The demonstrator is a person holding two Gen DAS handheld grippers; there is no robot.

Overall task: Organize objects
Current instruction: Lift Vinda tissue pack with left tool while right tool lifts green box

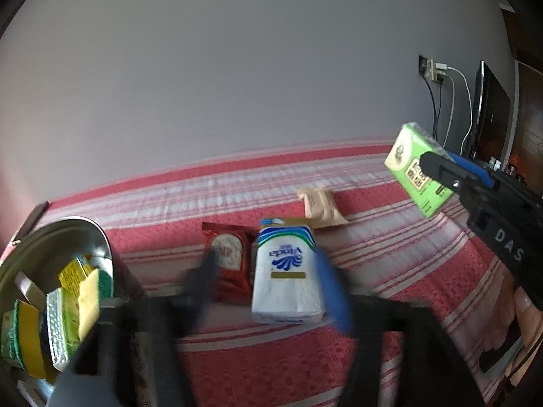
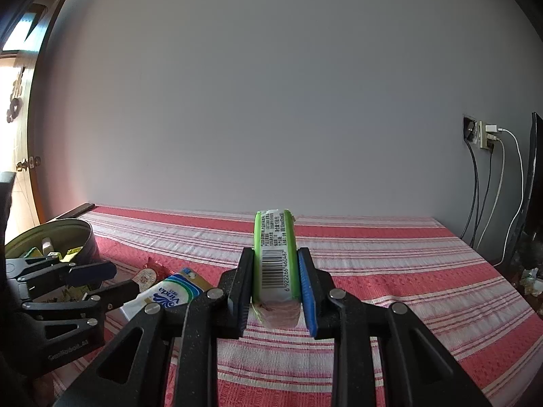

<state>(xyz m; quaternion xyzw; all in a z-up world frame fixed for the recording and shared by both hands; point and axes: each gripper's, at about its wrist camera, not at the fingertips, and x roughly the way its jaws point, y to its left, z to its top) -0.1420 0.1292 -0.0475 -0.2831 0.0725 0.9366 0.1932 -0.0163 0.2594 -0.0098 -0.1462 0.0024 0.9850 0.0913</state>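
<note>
1. The surface (image 2: 390, 271) under its red-and-white striped cloth fills the lower part of both views, with a plain grey wall behind it.
2. A round metal tin (image 1: 85, 234) sits at the left end, already loaded with yellow and green packets.
3. The white tissue pack (image 1: 288, 278) with blue lettering lies flat on the cloth, right between the fingers of the left claw (image 1: 271, 285). Those jaws are spread either side of it and blurred; the pads do not press on it.
4. Over to the right claw (image 2: 275, 271): it is pinching the green tissue pack (image 2: 275, 254) edge-on, barcode up, held clear above the cloth, well to the right of the other items.
5. A red snack packet (image 1: 230, 257) lies just beside the white pack, on its left.
6. A beige sachet (image 1: 320, 208) lies behind the white pack, nearer the wall.
7. A wall socket (image 2: 482, 134) with chargers and cables shows at far right.
</note>
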